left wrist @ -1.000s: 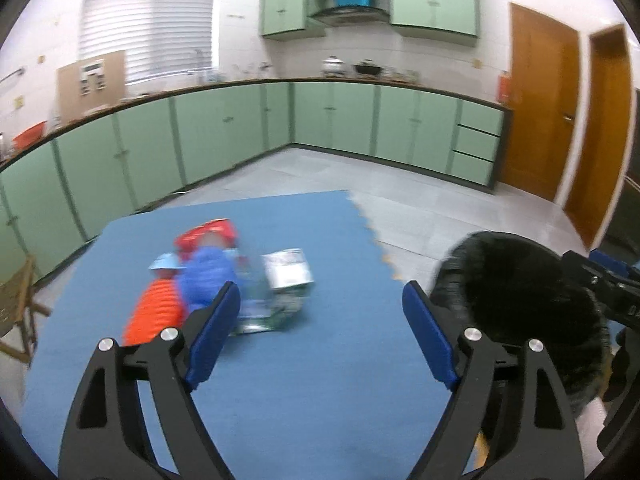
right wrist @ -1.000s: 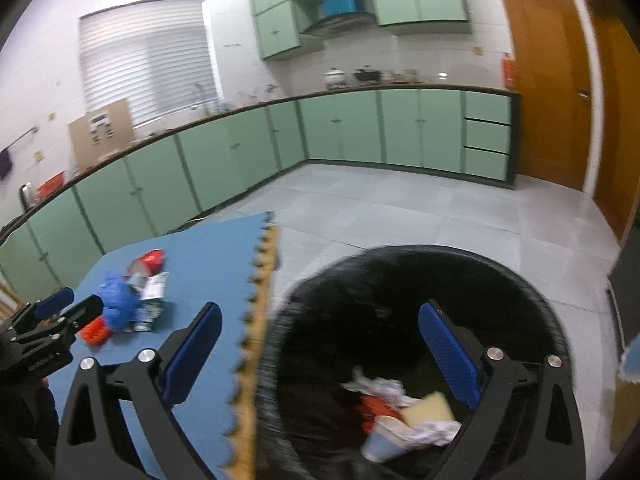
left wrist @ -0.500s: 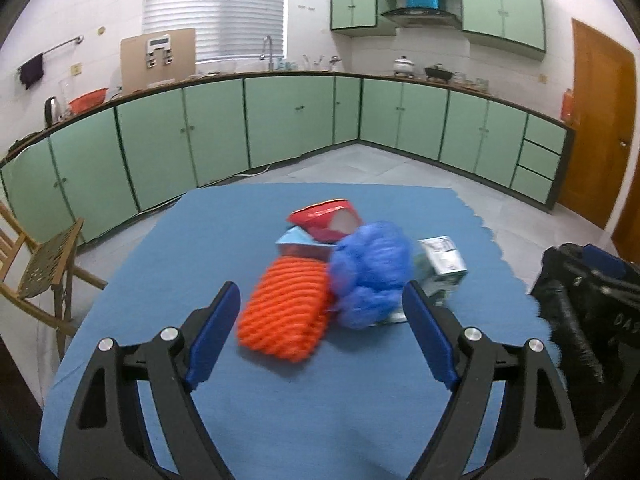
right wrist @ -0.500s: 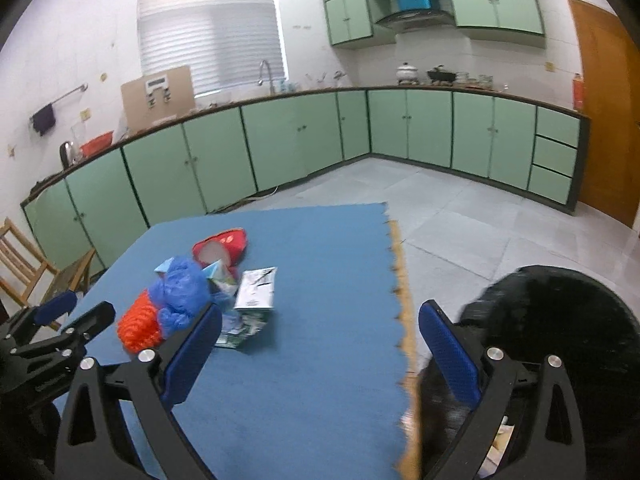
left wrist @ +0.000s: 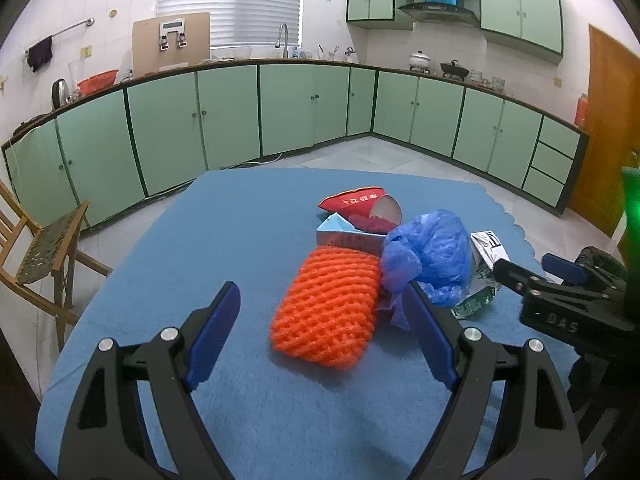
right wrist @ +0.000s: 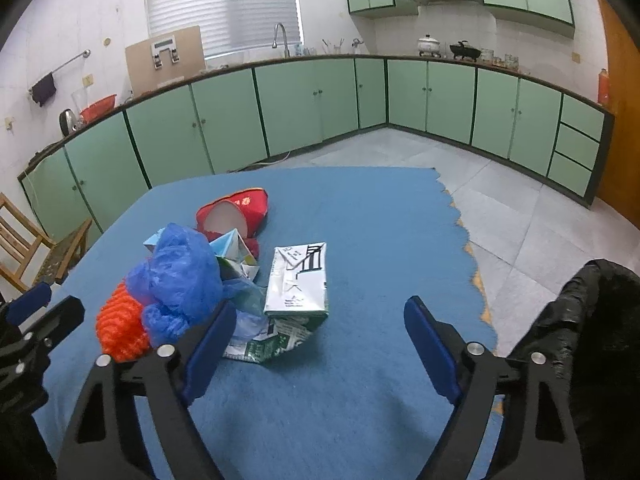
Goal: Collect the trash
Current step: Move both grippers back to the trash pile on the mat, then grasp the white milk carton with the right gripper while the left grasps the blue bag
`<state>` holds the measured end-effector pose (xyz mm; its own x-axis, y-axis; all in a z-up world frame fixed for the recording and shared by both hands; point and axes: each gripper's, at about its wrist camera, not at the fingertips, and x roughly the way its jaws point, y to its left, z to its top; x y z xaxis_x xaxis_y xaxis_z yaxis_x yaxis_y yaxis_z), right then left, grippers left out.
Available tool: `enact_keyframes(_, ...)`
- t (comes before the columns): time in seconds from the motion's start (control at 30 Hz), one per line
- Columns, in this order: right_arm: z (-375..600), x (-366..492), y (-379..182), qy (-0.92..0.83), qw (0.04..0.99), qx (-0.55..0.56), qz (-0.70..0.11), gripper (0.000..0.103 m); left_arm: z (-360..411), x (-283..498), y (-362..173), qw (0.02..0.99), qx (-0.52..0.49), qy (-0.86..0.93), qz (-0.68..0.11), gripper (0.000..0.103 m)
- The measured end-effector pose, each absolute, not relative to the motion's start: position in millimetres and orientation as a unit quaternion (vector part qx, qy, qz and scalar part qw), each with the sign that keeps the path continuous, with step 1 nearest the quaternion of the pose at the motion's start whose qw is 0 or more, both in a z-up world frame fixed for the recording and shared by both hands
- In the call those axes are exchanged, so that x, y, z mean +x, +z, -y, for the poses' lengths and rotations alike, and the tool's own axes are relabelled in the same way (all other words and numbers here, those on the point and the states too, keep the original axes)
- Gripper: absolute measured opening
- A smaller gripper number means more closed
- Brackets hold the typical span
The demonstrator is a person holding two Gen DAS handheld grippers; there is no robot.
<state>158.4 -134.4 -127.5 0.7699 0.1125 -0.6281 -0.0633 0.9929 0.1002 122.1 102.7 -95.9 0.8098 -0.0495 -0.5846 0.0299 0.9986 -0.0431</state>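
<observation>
Left gripper [left wrist: 320, 320]: jaws spread wide and holding nothing, poised low over the blue mat [left wrist: 224, 240].
Orange foam net [left wrist: 328, 308]: lies on the mat between the left jaws and just ahead of them, nearer the right-hand pad.
Light-blue carton [left wrist: 346, 236]: beyond the net, touching its far end.
Red paper cup [left wrist: 360, 206]: tipped on its side at the back of the heap, its mouth turned to the right.
Blue plastic bag [left wrist: 430, 256]: crumpled just past the left gripper's right-hand pad, pressed against the net.
White-and-green milk carton [right wrist: 298, 280]: flattened on the mat, ahead of the right gripper and just inside its left-hand jaw.
Right gripper [right wrist: 316, 344]: jaws parted wide, nothing between them.
Black-lined trash bin [right wrist: 592, 320]: off the mat's edge, outside the right-hand jaw.
</observation>
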Motion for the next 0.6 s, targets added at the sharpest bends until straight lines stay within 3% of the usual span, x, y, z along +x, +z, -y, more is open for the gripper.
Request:
enact_keyframes(0.2,129,173,-137,0.059,0.932,0.037,-0.356,0.07,-102,128,-97,0.951,-0.02,-0.026,-0.308,0.081)
enact_keyframes(0.3,124,180,-141,0.07,0.928,0.039,-0.365,0.053,-100,130,-97,0.95,-0.023,-0.028,-0.309,0.081)
enact_keyframes(0.37,124,183,-143,0.083,0.924,0.042,-0.372,0.036,-98,130,-98,0.95,-0.023,-0.032,-0.309,0.081)
enact_keyframes(0.6,133,176,-139,0.094,0.926,0.033,-0.365,0.036,-75,131,-95,0.949,-0.025,-0.058,-0.308,0.081)
